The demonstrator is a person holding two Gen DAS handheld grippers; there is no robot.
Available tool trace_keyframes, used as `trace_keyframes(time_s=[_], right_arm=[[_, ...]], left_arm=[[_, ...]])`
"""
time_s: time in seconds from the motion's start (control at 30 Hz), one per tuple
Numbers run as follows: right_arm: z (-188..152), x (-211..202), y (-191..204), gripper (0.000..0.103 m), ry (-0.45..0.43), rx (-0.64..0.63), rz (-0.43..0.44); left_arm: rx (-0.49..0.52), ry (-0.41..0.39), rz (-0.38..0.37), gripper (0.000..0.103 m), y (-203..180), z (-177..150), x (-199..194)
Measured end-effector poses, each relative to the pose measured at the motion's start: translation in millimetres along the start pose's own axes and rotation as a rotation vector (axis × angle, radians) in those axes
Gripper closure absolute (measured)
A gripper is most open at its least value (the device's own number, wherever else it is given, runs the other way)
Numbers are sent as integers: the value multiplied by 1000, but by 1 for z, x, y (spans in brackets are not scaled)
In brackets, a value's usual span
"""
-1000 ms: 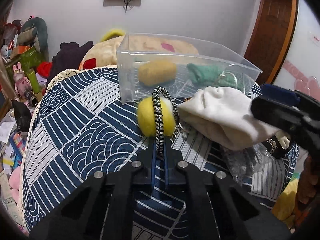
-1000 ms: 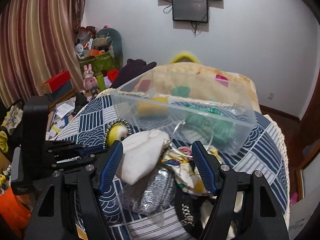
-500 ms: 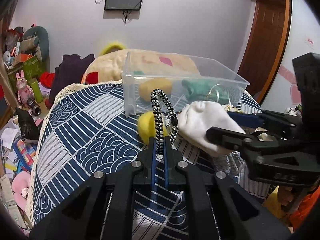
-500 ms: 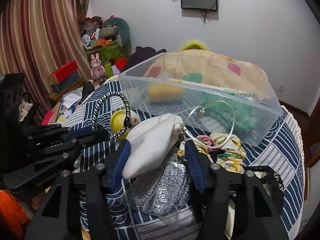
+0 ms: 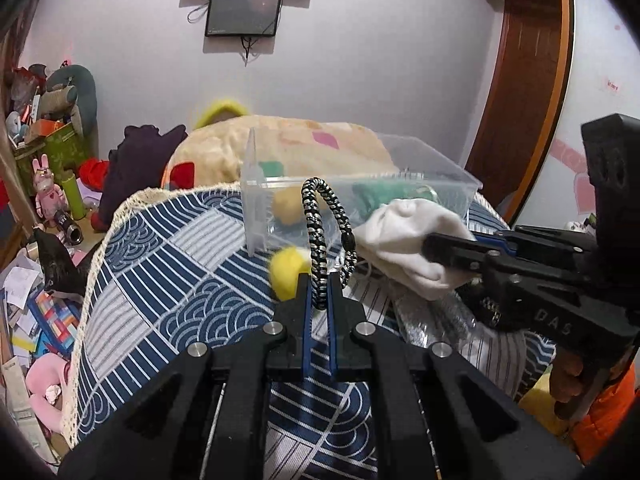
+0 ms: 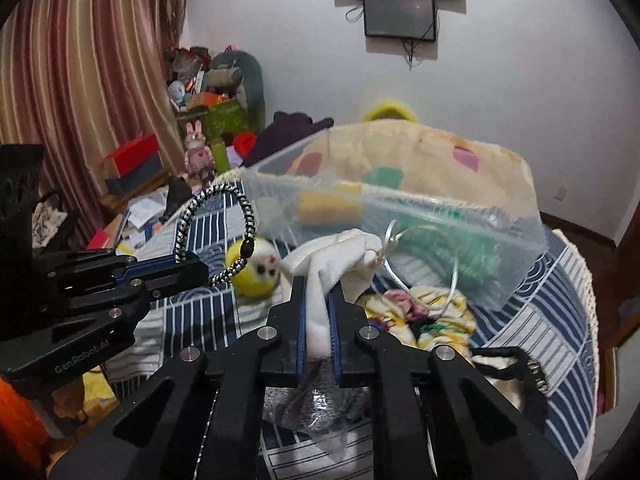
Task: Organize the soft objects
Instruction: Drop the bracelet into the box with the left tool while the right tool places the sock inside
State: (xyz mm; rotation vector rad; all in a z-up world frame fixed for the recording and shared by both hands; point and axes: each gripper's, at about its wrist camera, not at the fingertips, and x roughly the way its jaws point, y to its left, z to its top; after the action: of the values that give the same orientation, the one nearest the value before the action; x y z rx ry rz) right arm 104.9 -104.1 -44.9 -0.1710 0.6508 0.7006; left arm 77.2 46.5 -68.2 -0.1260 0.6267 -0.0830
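My left gripper (image 5: 318, 288) is shut on a black-and-white braided cord loop (image 5: 320, 216) that stands up from the fingers. A yellow fuzzy ball (image 5: 286, 272) with a small face (image 6: 266, 266) hangs at the cord's lower end, close over the blue patterned tablecloth (image 5: 168, 264). To its right, my right gripper (image 6: 318, 292) is shut on a white soft cloth toy (image 6: 340, 256). A thin metal ring (image 6: 420, 248) dangles from that toy. Behind both stands a clear plastic bin (image 6: 520, 240) holding a yellow soft item (image 6: 328, 210) and a green one (image 6: 468, 248).
A flowery cloth (image 6: 432, 312), a silvery plastic bag (image 6: 320, 404) and a black strap (image 6: 508, 360) lie under and right of my right gripper. A big cream pillow (image 5: 304, 136) sits behind the bin. Boxes, toys and papers clutter the floor at left (image 5: 36, 280).
My right gripper's fingers came together and now pinch the white soft toy. My left gripper has risen with the cord loop, and the yellow ball swung along beneath it.
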Motion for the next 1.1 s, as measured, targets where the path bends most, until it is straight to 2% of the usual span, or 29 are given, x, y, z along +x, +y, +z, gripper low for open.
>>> trace_keyframes(time_s=[0.2,0.63,0.87,1.1], right_arm=[[13,-22,-9,94,-67,18,-10],[40,-51,-29,94,-195,36,-97],[56,-51,-35,94,-232,36,-138],[67,-40,-38,94,-229,11,-171]], left_arm=[[8,-58,11,97,0,16,-10],[20,-140,15,97,-2,55,-9],[46,-142,14,97,-5,73,7],[56,-114,26,97,3,80,29]])
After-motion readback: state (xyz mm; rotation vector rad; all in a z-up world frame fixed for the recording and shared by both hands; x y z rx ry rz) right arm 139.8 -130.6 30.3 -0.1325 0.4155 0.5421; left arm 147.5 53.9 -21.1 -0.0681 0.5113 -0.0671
